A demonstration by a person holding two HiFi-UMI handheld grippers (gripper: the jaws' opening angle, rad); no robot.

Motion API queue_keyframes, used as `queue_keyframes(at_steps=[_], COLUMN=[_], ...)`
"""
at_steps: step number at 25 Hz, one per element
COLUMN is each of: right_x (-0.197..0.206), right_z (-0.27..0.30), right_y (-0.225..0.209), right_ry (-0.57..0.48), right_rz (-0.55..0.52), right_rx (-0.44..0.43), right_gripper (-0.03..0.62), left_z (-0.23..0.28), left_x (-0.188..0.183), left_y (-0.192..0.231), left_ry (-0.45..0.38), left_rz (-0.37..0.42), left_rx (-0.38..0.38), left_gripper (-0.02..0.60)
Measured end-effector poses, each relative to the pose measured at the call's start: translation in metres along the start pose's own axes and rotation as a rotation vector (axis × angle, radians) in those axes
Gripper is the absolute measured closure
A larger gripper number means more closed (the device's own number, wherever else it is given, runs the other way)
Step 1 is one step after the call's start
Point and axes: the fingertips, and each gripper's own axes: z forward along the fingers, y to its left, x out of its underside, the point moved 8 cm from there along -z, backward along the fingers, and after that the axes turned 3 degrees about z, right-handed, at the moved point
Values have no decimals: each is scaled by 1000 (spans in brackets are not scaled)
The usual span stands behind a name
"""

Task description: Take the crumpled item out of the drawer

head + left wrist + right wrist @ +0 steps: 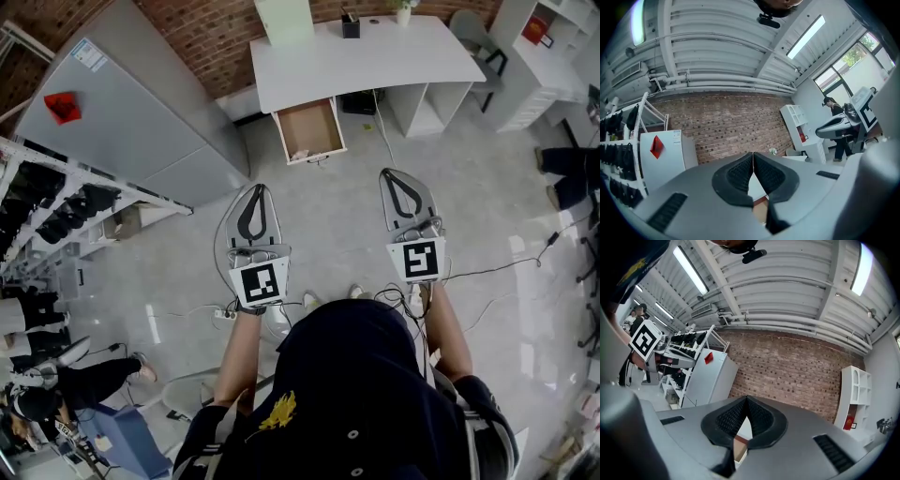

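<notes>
Across the floor, the white desk (pixel 366 58) has its wooden drawer (pixel 309 129) pulled open. A small pale crumpled item (pixel 301 153) lies at the drawer's near end. My left gripper (pixel 257 188) and right gripper (pixel 393 172) are held side by side in front of me, well short of the drawer and pointing toward it. The left gripper view shows the left gripper (pixel 753 153) with its pads meeting at the tips and nothing between them. In the right gripper view, the right gripper (pixel 746 398) is likewise shut and empty.
A grey cabinet (pixel 122 112) with a red sticker stands at the left, next to a rack of dark shoes (pixel 56 211). White shelving (pixel 548 52) and a chair (pixel 473 33) are at the right. Cables (pixel 511 267) and a power strip (pixel 223 315) lie on the floor. A person (pixel 56 380) is at the lower left.
</notes>
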Motion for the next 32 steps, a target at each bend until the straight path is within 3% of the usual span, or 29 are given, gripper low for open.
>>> queue_keyframes(at_steps=[2, 6, 10, 14, 23, 28, 32], right_x=[3, 10, 25, 35, 64, 76, 81], right_z=[-6, -15, -18, -11, 55, 125, 215], right_y=[-13, -34, -41, -46, -35, -59, -73], right_ry=[-19, -36, 6, 51, 101, 129, 131], right_rz=[23, 108, 140, 180, 203, 183, 161], right_rx=[11, 36, 0, -9, -34, 20, 47], right_gripper=[568, 568, 568, 568, 568, 568, 568], left_z=[7, 22, 29, 33, 78, 142, 209], left_x=[2, -5, 1, 7, 69, 106, 135], left_y=[-12, -33, -49, -49, -6, 32, 83], left_ry=[8, 16, 42, 68, 106, 93, 87], left_rz=[25, 1, 21, -9, -53, -76, -108], left_rx=[9, -18, -8, -31, -70, -64, -57], left_gripper=[561, 561, 561, 561, 560, 560, 560])
